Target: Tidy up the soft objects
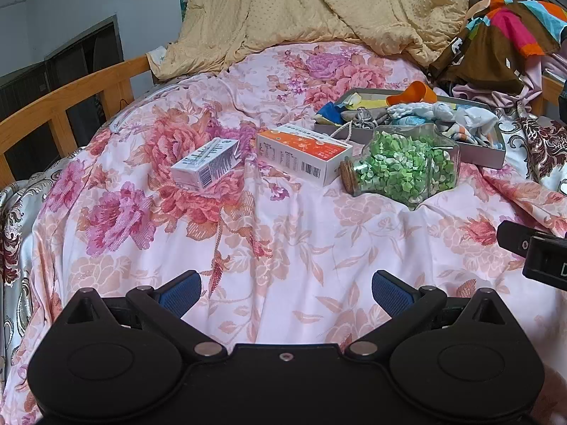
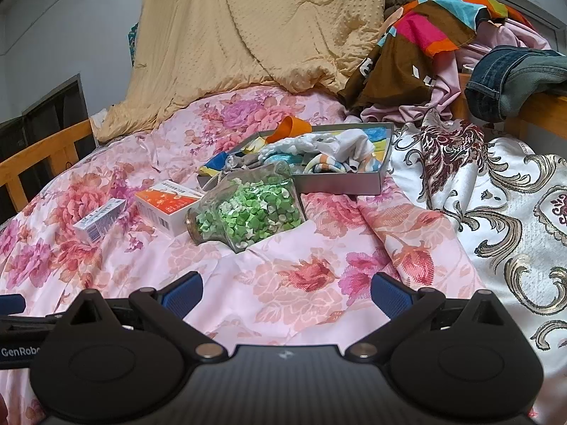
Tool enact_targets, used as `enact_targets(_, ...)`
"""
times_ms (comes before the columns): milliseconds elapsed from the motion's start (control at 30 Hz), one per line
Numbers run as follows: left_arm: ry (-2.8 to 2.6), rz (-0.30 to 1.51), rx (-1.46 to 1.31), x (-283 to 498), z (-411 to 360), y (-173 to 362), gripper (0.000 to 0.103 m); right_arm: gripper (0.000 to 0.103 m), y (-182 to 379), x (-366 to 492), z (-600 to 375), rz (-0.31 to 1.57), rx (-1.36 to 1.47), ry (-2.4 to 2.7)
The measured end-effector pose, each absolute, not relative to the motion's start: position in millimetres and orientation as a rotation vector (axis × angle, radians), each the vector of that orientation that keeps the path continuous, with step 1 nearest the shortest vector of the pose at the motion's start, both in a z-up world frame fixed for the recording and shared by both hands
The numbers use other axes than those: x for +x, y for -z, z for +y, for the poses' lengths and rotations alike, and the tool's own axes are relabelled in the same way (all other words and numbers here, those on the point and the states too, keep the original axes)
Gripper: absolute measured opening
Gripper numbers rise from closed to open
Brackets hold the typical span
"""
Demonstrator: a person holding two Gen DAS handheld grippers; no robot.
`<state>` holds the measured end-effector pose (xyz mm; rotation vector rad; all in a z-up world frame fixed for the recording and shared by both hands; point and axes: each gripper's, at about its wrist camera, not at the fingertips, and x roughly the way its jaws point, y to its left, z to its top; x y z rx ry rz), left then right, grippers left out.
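Soft things piled in a tray (image 1: 475, 157) far ahead of both grippers.

Socks and cloths (image 1: 418, 115) fill the grey tray on the floral sheet (image 1: 283, 248), behind a jar (image 1: 404, 168) of green bits. Left gripper (image 1: 285, 292) and right gripper (image 2: 287, 294) hover wide apart, holding nothing, well short of it.
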<state>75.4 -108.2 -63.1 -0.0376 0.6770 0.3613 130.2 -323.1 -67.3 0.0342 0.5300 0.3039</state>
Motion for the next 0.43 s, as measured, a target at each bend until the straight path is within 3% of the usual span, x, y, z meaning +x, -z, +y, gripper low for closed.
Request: enact_targets(433, -0.371, 0.678, -0.027, 75.7, -109.5, 64.4, 0.102, 0.103, 67.3, 132.7, -325.6, 0.545, 0.030, -0.314)
